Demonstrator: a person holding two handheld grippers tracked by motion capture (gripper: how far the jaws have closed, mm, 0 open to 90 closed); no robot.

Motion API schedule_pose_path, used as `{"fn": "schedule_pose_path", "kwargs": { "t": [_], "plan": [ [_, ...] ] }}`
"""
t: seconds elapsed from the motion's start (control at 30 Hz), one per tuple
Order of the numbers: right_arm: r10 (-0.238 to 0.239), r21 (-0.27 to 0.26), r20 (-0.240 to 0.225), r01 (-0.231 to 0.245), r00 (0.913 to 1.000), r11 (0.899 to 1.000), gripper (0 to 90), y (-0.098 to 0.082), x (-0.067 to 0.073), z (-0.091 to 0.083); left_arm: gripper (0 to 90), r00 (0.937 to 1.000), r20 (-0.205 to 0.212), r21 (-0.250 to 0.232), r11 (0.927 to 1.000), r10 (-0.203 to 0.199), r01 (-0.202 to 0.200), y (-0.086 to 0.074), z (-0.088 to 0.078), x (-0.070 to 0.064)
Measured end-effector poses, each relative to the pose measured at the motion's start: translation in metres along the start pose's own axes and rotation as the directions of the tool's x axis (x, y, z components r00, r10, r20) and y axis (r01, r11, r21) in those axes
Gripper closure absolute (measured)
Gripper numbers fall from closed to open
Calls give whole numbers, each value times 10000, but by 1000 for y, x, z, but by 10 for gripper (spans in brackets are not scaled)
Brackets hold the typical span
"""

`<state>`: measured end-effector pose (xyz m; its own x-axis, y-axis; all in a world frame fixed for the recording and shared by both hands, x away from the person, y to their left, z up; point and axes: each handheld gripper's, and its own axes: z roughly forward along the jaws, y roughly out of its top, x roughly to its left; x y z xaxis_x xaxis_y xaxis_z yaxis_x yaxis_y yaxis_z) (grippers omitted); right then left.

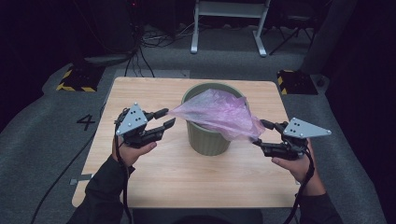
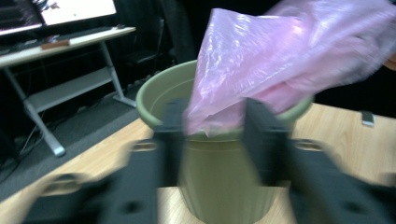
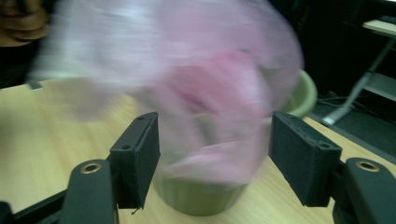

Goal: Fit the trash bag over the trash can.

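One green bin [image 1: 208, 135]; one pink bag [image 1: 218, 113]; left tongs [image 1: 164, 118] and right tongs [image 1: 263, 133] both spread.

Black two-jaw grippers [image 1: 164, 118], grey three-cornered plates [image 1: 132, 119], trailing black cables, dark sleeves [image 1: 100, 193]

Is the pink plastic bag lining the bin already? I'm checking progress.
No: in the high view the pink plastic bag lies bunched across the green bin's rim, stretched out sideways, not tucked inside.

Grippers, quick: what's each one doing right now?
Left gripper: open, a corner of the pink bag between its fingers, not pinched.
Right gripper: open, fingers wide, bag edge hanging loose in front.
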<state>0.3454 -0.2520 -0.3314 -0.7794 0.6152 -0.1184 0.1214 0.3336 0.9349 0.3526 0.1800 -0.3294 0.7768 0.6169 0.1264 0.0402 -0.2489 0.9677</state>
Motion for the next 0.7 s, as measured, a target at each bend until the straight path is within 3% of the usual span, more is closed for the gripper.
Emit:
{"fn": "schedule_pose_path", "kwargs": {
  "t": [0.07,0.1,0.17,0.4,0.5,0.63,0.67,0.7],
  "plan": [
    [-86,-69,-263,84,9996,9999,353,0,6,-3,783,9998,136,14,9999,146,-146,1,-3,-2],
    [-171,-186,-227,167,9996,9997,345,0,12,-5,849,9997,129,6,9998,206,-206,1,-5,-3],
    [-222,-355,-154,216,9996,9991,340,2,17,-9,898,9994,260,39,9997,240,-241,1,-9,-3],
    [-49,-560,488,76,9988,9984,324,15,20,-3,900,9979,423,219,9985,485,-495,-1,-9,-6],
    [-71,-609,823,122,9966,9981,391,23,17,4,900,9975,278,338,9972,652,-661,0,-7,-5],
    [429,-855,948,-348,9946,9957,510,34,8,7,899,9982,147,325,9977,582,-587,2,-6,1],
    [430,-835,1101,-339,9930,9959,574,36,7,7,859,9990,100,233,9988,439,-442,2,-7,3],
    [385,-816,1171,-290,9924,9962,633,38,5,8,725,9999,137,122,9999,106,-108,2,-6,4]
  ]
}}
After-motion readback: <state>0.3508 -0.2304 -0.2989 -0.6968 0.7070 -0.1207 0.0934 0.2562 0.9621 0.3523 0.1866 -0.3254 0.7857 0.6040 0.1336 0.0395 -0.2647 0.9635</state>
